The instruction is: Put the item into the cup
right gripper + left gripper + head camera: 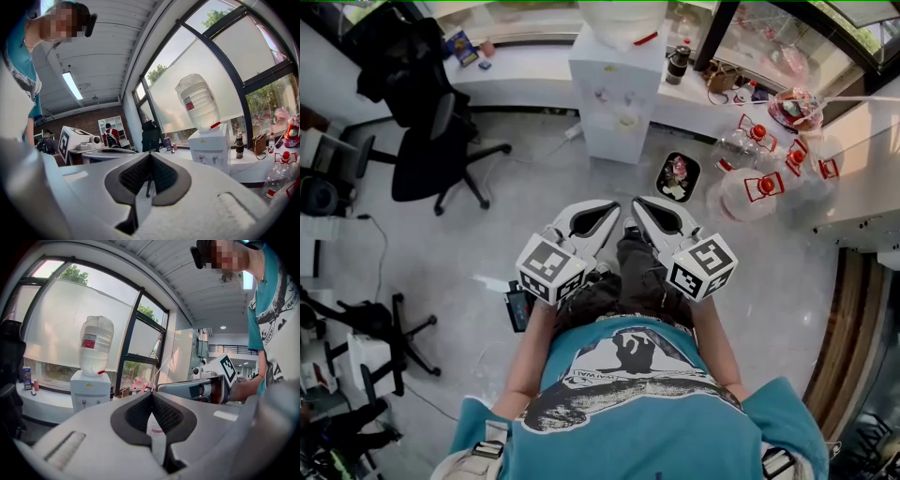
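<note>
Both grippers are held side by side in front of the person's waist, pointing forward over the floor. My left gripper (602, 217) is shut with its fingertips touching and nothing between them; in its own view the jaws meet at the left gripper (151, 396). My right gripper (649, 210) is likewise shut and holds nothing, its tips meeting at the right gripper (149, 156). Each gripper shows in the other's view: the right one (202, 388) and the left one (98, 153). No cup and no item to put in it can be made out in any view.
A white water dispenser (619, 98) stands ahead against a low white counter (534, 66). On the floor lie a black tray (678, 176) and several clear water jugs (759, 187) at the right. Black office chairs (431, 141) stand at the left.
</note>
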### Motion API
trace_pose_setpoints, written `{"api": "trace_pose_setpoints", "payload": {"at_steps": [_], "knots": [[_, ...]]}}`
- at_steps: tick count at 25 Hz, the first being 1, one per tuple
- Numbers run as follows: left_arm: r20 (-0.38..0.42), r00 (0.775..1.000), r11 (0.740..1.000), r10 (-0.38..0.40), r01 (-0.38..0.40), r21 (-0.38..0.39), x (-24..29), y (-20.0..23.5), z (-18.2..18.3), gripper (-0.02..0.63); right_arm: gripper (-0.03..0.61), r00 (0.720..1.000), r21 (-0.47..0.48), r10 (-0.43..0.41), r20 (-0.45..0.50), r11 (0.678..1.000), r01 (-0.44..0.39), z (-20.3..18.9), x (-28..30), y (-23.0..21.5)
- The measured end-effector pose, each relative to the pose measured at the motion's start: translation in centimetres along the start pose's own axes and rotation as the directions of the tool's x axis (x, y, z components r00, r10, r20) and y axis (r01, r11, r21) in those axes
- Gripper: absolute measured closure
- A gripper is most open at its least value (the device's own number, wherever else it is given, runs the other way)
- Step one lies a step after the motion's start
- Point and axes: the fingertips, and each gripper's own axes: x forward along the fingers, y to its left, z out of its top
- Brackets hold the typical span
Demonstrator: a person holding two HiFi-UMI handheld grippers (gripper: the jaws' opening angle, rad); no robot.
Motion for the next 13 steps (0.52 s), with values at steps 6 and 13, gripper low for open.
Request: {"api": "trace_pose_setpoints", "payload": {"at_steps": [6,13], "knots": [[0.005,1.000,1.000,-0.008,0.008,0.008,0.24,-0.54,0.24,0.601,0.578,1.000,-0.015,0.002,-0.002,1.000,-0.002,0.11,-0.45,0.26],[0.004,0.999,0.999,-0.032,0.032,0.033,0.76,-0.75,0.63,0.601,0.578,1.000,-0.033,-0.001,0.002,0.999,0.001,0.22,-0.40,0.42]]}}
